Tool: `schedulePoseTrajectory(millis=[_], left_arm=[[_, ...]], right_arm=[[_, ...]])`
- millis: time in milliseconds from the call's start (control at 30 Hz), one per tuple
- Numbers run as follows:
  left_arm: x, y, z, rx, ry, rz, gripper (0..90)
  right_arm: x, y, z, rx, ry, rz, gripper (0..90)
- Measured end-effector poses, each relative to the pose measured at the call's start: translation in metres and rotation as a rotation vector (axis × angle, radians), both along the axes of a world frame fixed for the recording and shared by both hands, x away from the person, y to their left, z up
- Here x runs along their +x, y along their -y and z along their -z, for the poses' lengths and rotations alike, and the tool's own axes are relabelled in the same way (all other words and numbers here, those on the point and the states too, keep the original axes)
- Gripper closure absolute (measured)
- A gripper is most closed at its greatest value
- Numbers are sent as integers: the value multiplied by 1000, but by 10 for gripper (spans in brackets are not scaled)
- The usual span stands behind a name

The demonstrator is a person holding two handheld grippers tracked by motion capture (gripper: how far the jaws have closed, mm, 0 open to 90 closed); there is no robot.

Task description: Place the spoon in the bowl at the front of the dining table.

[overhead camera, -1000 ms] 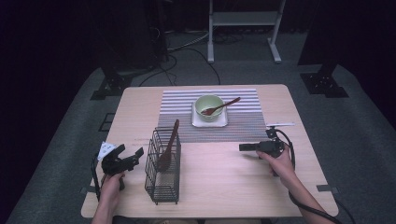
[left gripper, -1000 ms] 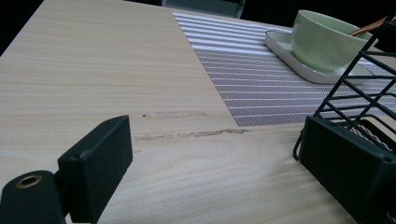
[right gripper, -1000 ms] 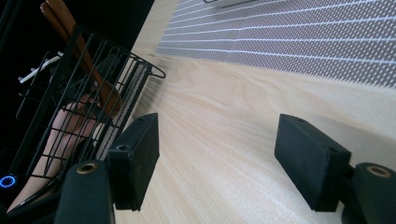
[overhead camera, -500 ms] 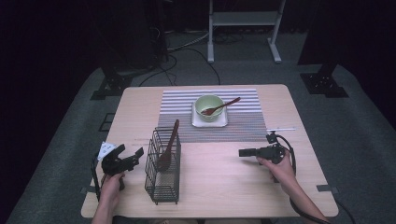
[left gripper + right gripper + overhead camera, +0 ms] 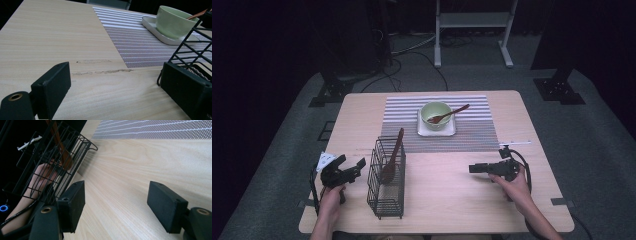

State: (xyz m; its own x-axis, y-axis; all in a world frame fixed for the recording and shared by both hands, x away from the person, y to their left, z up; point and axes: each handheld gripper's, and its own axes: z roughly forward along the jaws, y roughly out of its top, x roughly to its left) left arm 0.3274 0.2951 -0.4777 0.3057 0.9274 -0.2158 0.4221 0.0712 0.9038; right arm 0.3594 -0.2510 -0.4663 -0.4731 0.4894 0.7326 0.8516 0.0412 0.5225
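A wire basket (image 5: 387, 177) holding an upright wooden spoon (image 5: 392, 156) stands on the counter (image 5: 452, 200) just beside the left hand-held gripper (image 5: 357, 165), well apart from the right hand-held gripper (image 5: 474, 169), both released.

I count one wire basket (image 5: 386, 182), two wooden spoons (image 5: 393, 156), one green bowl (image 5: 435, 114), one white tray (image 5: 436, 131), one striped placemat (image 5: 477, 131).

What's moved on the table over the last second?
The right gripper slid a little toward the person's edge of the table, jaws open and empty throughout. The left gripper, wire basket with its wooden spoon, and the green bowl stayed put.
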Motion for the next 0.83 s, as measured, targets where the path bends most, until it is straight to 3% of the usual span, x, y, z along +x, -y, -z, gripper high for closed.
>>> schedulePoseTrajectory(millis=[833], left_arm=[[1,-1,0,-4,-9,-6,90]], right_arm=[[-14,-9,9,23,11,-22,293]])
